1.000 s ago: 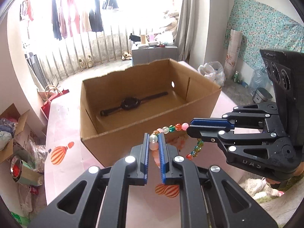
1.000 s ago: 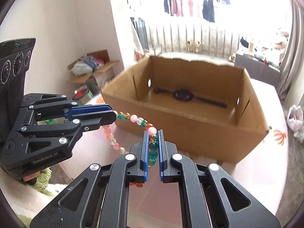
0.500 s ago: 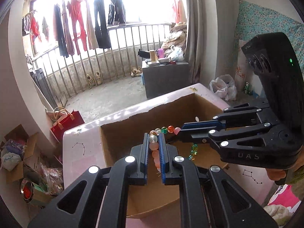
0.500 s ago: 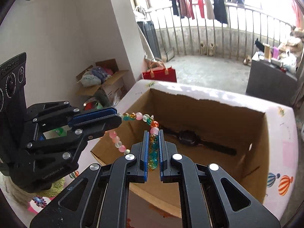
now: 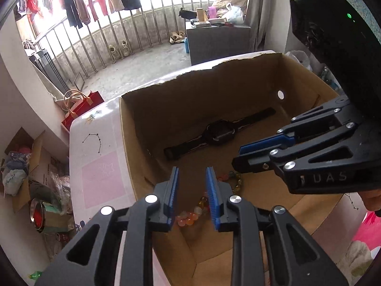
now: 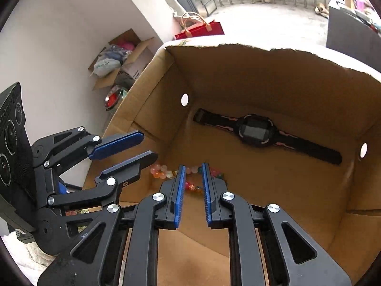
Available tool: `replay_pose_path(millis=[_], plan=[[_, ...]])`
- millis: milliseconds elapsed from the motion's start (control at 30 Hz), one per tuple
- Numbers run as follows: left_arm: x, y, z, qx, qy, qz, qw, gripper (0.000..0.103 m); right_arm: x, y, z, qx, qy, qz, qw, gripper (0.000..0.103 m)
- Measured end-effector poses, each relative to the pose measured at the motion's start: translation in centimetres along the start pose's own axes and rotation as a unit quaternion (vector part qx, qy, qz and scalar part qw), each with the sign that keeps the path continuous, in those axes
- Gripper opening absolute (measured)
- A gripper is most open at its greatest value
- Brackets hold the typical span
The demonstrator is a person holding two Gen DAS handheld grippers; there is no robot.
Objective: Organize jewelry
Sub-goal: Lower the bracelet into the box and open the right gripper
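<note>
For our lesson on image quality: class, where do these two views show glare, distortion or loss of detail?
Left wrist view: daylight washes out the hanging clothes, and the railing bars bow from fisheye distortion. Right wrist view: the cardboard box bulges at its rim; the watch stays sharp.

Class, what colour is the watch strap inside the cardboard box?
Black with pinkish markings, clearest in the right wrist view: watch strap.

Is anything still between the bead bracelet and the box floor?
Nothing visible. The bead bracelet already lies on the floor of the cardboard box, apart from the watch. Both grippers' jaws are opening above it.
</note>
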State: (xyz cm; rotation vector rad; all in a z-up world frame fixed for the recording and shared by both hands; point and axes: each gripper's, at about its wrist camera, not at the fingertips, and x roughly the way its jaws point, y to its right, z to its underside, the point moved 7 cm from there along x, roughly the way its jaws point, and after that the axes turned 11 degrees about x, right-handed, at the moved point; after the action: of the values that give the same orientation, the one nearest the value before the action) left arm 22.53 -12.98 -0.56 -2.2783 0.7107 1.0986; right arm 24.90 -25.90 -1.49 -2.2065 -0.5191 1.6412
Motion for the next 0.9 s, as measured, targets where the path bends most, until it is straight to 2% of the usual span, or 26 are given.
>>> replay_pose_path(millis=[267, 400, 533, 667, 800, 833, 900], plan=[[-2.9, -1.8, -0.7, -0.04, 0.047, -0.018, 0.998, 0.044, -5.2, 1.7, 0.0, 0.013, 0.077, 0.006, 0.997, 0.023], [-4.2, -2.2, -0.1, -0.067, 0.067, -0.009, 0.9955, 0.049, -6.7, 2.2, 0.9, 0.025, 0.091, -0.017, 0.995, 0.027], [-4.8, -2.5, 1.1, -0.079, 0.074, -0.017, 0.994, 0.05, -6.8, 2.0, 0.9, 0.019, 0.079, -0.01, 0.997, 0.028], [-6.2, -2.8, 2.7, -0.096, 0.086, -0.04, 0.9909, 0.051, -5.8, 1.0, 0.2, 0.019, 0.027, -0.051, 0.998, 0.028], [-7.4, -3.6, 4.8, -0.138, 0.099, -0.035, 0.9849, 0.053, -2.9, -0.1, -1.4, 0.035, -0.062, -0.082, 0.994, 0.028], [-7.6, -3.8, 5.4, -0.146, 0.1, -0.037, 0.9836, 0.053, -1.8, -0.2, -1.7, 0.039, -0.09, -0.083, 0.992, 0.027], [-7.9, -4.4, 6.5, -0.158, 0.099, -0.043, 0.9816, 0.054, 0.5, -0.3, -2.0, 0.026, -0.125, -0.052, 0.99, 0.027]])
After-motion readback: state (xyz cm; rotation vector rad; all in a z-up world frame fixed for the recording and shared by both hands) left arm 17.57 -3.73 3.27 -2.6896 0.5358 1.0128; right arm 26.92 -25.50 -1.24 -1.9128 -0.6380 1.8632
